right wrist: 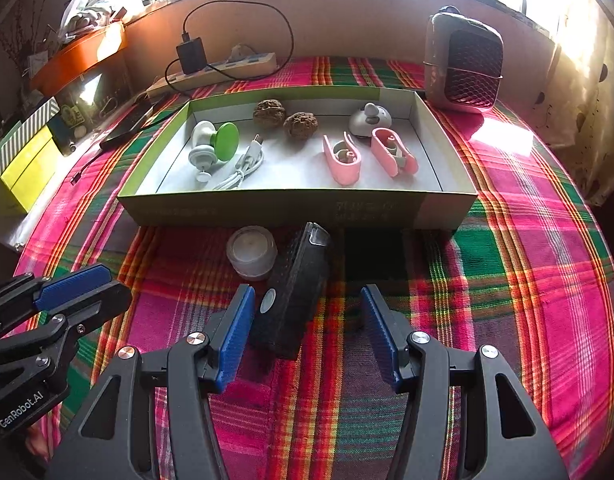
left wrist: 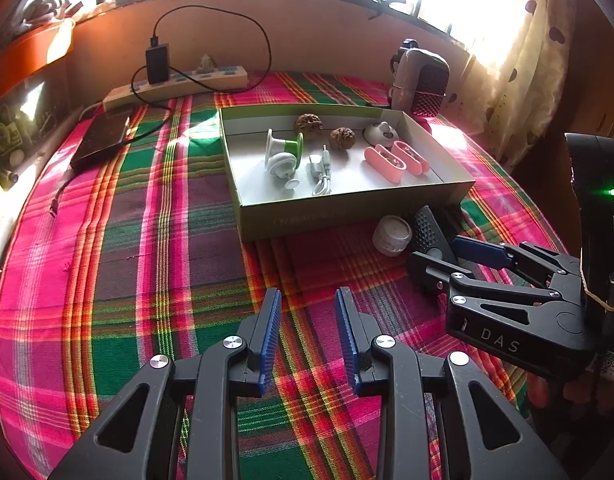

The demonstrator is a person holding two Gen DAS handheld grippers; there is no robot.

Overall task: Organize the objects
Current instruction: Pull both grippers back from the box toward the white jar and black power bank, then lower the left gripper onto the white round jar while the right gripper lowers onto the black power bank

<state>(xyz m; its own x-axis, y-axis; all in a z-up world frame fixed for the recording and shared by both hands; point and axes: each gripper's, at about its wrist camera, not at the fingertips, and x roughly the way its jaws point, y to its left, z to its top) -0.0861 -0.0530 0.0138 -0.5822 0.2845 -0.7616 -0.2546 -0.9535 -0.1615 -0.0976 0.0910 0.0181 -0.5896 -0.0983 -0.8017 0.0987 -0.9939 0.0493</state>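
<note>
A shallow cardboard box [right wrist: 267,210] [left wrist: 347,212] on the plaid cloth holds two walnuts [right wrist: 285,118], a green and white spool [right wrist: 215,144], a white cable [right wrist: 247,164], two pink cases [right wrist: 343,160] and a grey round gadget [right wrist: 369,120]. In front of the box lie a small white jar [right wrist: 253,254] [left wrist: 392,235] and a black textured block [right wrist: 295,292] [left wrist: 427,230]. My right gripper [right wrist: 307,292] [left wrist: 433,250] is open around the block, which leans near its left pad. My left gripper [left wrist: 308,294] [right wrist: 117,283] is open over bare cloth, empty.
A power strip [right wrist: 227,68] with a black charger and cable lies along the back wall. A dark flat device [left wrist: 103,140] rests at the left. A small fan heater [right wrist: 463,68] stands at the back right. Yellow boxes [right wrist: 23,172] sit off the left edge.
</note>
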